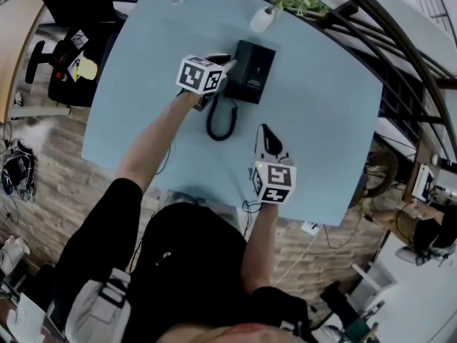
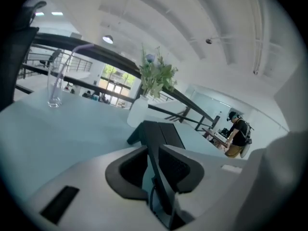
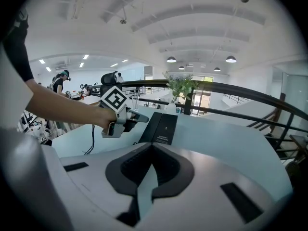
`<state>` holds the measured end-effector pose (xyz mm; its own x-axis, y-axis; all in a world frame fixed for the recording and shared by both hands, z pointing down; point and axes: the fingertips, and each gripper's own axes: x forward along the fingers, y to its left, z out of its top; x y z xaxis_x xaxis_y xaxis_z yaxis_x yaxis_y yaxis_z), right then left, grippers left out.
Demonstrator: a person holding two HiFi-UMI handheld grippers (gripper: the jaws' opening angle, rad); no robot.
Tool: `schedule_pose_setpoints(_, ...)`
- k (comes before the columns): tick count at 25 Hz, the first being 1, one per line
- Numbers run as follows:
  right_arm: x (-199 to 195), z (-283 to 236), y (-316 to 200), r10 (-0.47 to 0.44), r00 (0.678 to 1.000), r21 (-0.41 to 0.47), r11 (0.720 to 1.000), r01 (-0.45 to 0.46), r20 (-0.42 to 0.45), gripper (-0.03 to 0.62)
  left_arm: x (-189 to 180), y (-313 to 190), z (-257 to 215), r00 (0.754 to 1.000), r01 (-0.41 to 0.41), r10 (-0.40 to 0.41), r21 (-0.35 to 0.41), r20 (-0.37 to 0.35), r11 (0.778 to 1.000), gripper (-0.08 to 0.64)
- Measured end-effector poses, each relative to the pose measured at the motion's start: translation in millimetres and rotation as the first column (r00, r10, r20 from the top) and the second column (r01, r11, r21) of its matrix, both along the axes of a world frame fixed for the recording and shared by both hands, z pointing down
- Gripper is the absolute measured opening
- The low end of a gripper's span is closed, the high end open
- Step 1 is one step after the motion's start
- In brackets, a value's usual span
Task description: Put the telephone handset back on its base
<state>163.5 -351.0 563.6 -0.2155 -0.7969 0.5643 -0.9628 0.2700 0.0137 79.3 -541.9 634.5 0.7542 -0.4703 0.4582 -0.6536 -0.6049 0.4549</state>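
Hovering just left of the telephone base (image 1: 251,71), the left gripper (image 1: 220,68) has its jaws clamped on a thin black slab that appears to be the handset (image 2: 161,186). The slab is seen edge-on, so its full shape is hard to make out. It is off its cradle and held low over the pale blue table (image 1: 321,134), its far end pointing toward the base. The coiled cord (image 1: 223,120) hangs in a loop on the table on the near side of the base.

The right gripper (image 1: 270,143) sits well on the near side of the base, clear of it. Its jaws are drawn together, the pads meeting at the tips with nothing between them.

A white vase (image 1: 263,18) of greenery stands just beyond the base. A clear glass (image 2: 54,88) stands farther off to the left of the base.

The handset has yet to be lowered onto the base, and the approach looks angled rather than square to the cradle. Set down that way, it could rest skewed or tip off the left side. The base is light and nothing braces it, so a sideways push from the handset could slide it toward the vase. The slack cord could also catch under the handset and keep it from seating. Letting go before the handset sits in the cradle would drop it on the table.
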Motion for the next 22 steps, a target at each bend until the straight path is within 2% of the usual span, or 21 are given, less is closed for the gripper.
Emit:
schedule_pose_setpoints(2,6.1,-8.5,-1.5,0.018,1.000,0.035,0.999,-0.019,0.021,-0.008,-9.3,-1.0,-26.9,0.998,0.064,-0.063,0.069,-0.016,0.996,0.024)
schedule_pose_setpoints(4,7.2,-20.4,-8.2,0.029,0.998,0.087,0.996,-0.033,0.047,-0.008,-18.9,1.0,-63.6,0.993,0.111,-0.103,0.141,-0.062,0.984,0.002)
schedule_pose_setpoints(7,3.3,-51.0,-22.0,0.017,0.998,0.181,0.983,-0.029,0.065,-0.008,-25.6,12.6,-133.0,0.988,0.133,-0.105,0.278,-0.114,0.951,0.000)
schedule_pose_setpoints(9,-1.0,-79.0,-32.9,-0.001,0.998,0.249,0.968,-0.017,0.070,-0.008,-24.4,24.4,-188.4,0.992,0.103,-0.064,0.400,-0.110,0.911,0.000)
schedule_pose_setpoints(11,-6.9,-108.6,-43.6,-0.021,0.997,0.318,0.948,-0.006,0.080,-0.008,-26.7,39.6,-243.6,0.992,0.090,-0.035,0.502,-0.119,0.860,0.000)
schedule_pose_setpoints(12,-10.6,-125.8,-49.1,-0.037,0.995,0.360,0.933,0.002,0.093,-0.008,-28.8,47.5,-268.6,0.992,0.094,-0.030,0.545,-0.125,0.833,0.000)
schedule_pose_setpoints(14,-19.7,-165.9,-57.0,-0.098,0.984,0.463,0.886,0.019,0.147,-0.008,-32.6,63.5,-306.5,0.993,0.100,-0.043,0.621,-0.107,0.778,0.000)
schedule_pose_setpoints(16,-28.3,-198.2,-57.7,-0.159,0.968,0.540,0.841,0.030,0.194,-0.008,-37.3,82.1,-323.3,0.994,0.113,-0.086,0.665,-0.074,0.738,0.000)
schedule_pose_setpoints(18,-32.8,-216.7,-58.2,-0.170,0.966,0.575,0.818,0.028,0.195,-0.008,-45.2,99.0,-330.1,0.986,0.160,-0.143,0.675,-0.081,0.720,0.000)
schedule_pose_setpoints(22,-28.4,-228.3,-55.0,-0.113,0.965,0.580,0.813,-0.047,0.237,-0.008,-65.4,125.7,-326.8,0.950,0.307,-0.271,0.643,-0.158,0.702,0.000)
